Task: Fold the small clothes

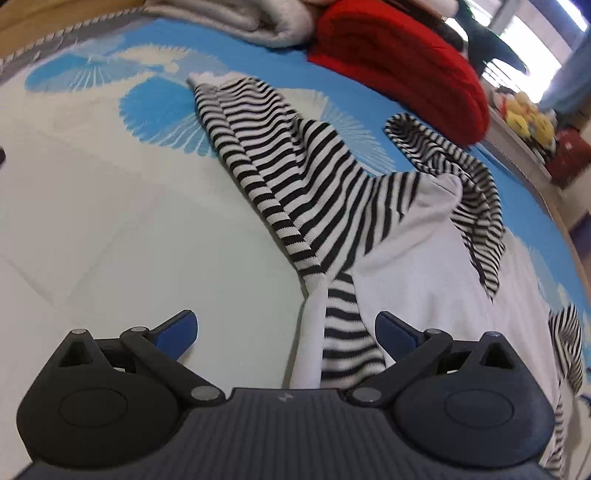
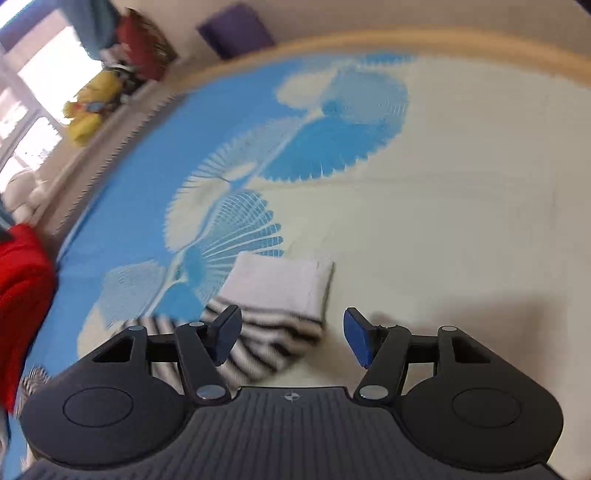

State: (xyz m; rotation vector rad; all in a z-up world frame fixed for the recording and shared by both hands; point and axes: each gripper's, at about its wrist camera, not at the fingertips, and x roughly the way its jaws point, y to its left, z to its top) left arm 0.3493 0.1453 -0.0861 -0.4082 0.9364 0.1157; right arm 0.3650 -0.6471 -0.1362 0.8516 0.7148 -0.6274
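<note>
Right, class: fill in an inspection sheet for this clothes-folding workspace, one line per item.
Surface: blue and cream patterned bed cover.
Job's things: striped garment, spread out and rumpled, unfolded; white cuff lies flat.
Clutter: red blanket and grey blanket folded at the far edge.
Grippers: left gripper open over the garment; right gripper open above the cuff.
Cables: nothing seen.
Surroundings: yellow soft toys near a window.

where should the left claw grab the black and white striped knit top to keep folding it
Take the striped sleeve near its white cuff, coming from the left over the bare blue and cream bedspread. That sleeve lies flat and stretched away from the white body panel, so its edge is free to pinch. The left claw is open and holds nothing.
</note>
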